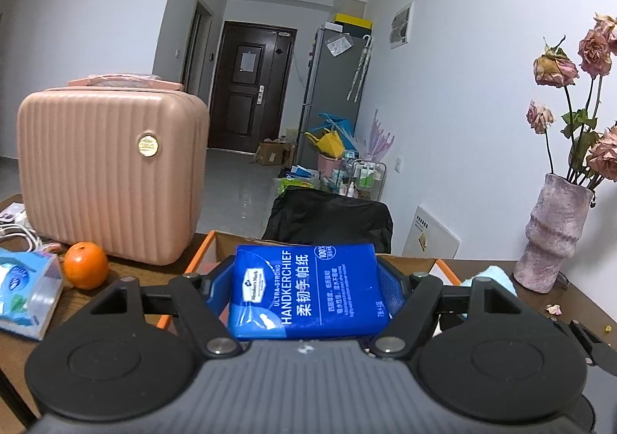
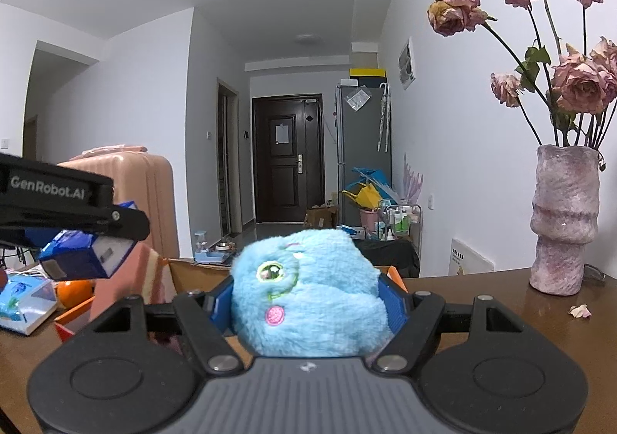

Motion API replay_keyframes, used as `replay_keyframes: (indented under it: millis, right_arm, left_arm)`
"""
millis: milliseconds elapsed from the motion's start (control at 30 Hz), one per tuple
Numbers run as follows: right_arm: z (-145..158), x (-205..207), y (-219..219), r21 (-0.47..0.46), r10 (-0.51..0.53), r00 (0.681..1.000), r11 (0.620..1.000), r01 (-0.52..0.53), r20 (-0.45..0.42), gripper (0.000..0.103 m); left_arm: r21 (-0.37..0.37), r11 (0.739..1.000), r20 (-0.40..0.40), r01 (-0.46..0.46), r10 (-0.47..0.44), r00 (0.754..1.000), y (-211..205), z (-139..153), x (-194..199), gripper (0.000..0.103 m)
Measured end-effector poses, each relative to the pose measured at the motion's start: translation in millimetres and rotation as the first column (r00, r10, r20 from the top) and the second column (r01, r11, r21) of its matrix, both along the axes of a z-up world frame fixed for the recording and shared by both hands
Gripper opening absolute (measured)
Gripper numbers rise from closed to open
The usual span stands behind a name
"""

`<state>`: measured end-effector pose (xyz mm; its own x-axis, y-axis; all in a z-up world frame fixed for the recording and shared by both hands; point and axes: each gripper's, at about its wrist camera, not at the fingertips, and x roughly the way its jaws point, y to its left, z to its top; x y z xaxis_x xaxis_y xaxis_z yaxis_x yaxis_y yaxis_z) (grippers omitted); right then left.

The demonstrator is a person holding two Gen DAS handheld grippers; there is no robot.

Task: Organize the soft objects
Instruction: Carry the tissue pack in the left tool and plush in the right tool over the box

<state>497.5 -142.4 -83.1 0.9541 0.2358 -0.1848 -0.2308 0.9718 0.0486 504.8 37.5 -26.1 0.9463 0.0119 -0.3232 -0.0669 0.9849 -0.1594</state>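
My left gripper (image 1: pixel 306 291) is shut on a blue handkerchief tissue pack (image 1: pixel 308 291) and holds it above an open cardboard box with orange edges (image 1: pixel 200 256). The left gripper with the pack also shows at the left of the right wrist view (image 2: pixel 85 253). My right gripper (image 2: pixel 308 303) is shut on a fluffy light-blue plush toy (image 2: pixel 308 291) with a green eye and pink cheek, held over the right side of the same box (image 2: pixel 395 276). A corner of the plush shows in the left wrist view (image 1: pixel 497 276).
A pink ribbed suitcase (image 1: pixel 112 172), an orange (image 1: pixel 85 265) and a blue tissue packet (image 1: pixel 23 291) lie on the left of the brown table (image 2: pixel 501 318). A pink vase of dried roses (image 2: pixel 565 222) stands at the right. A black bag (image 1: pixel 327 220) sits behind the box.
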Motion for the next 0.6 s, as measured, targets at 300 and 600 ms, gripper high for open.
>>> replay_keyframes:
  millis: [300,600]
  right_arm:
    - [-0.4,27.8,5.3,-0.008,-0.014,1.000,1.000,0.014,0.004,0.072]
    - [2.7,52.4,14.2,-0.015,-0.004,1.000,1.000,0.004,0.001,0.073]
  left_arm:
    - [-0.006,1.000,-0.002,0.006,-0.006,1.000,-1.8,-1.5,30.1,0.075]
    - [0.006,1.000,0.004,-0.015,0.015,1.000,1.4,-3.7,54.5,0.075]
